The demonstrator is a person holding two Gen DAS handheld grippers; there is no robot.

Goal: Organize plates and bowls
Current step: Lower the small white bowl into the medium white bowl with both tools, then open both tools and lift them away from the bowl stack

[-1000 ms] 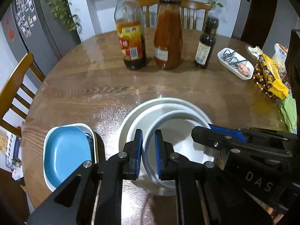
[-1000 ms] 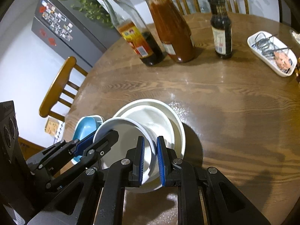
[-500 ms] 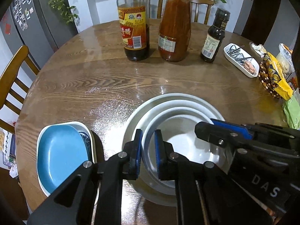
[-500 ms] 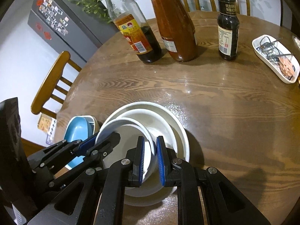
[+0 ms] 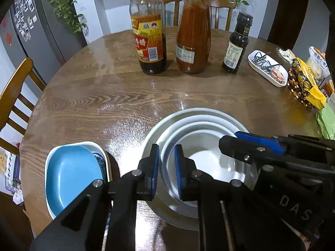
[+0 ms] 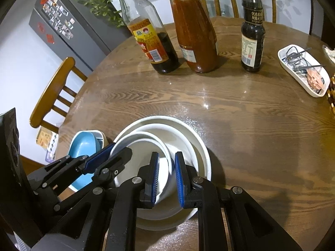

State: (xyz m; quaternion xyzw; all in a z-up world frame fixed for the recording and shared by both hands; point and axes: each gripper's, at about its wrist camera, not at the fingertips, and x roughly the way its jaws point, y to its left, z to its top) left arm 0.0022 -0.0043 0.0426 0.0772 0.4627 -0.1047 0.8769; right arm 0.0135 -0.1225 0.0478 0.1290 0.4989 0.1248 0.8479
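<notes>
A small white bowl (image 5: 206, 156) sits nested in a wider white bowl (image 5: 222, 120) on a large white plate (image 5: 150, 138) at the table's near edge. My left gripper (image 5: 167, 168) straddles the small bowl's left rim, jaws slightly apart. My right gripper (image 6: 166, 175) straddles its right rim (image 6: 167, 156), jaws slightly apart too. Whether the pads still pinch the rim is unclear. A blue dish (image 5: 71, 175) lies in a white square dish (image 5: 50, 156) to the left. Each gripper shows in the other's view.
A vinegar bottle (image 5: 149, 41), a red sauce jar (image 5: 193, 37) and a small dark bottle (image 5: 236, 44) stand at the table's far side. A white tray (image 5: 266, 68) and snack packets (image 5: 305, 83) lie right. Wooden chairs surround the table.
Both grippers have lowered the small white bowl into the stack. Both jaw gaps have widened a little.
</notes>
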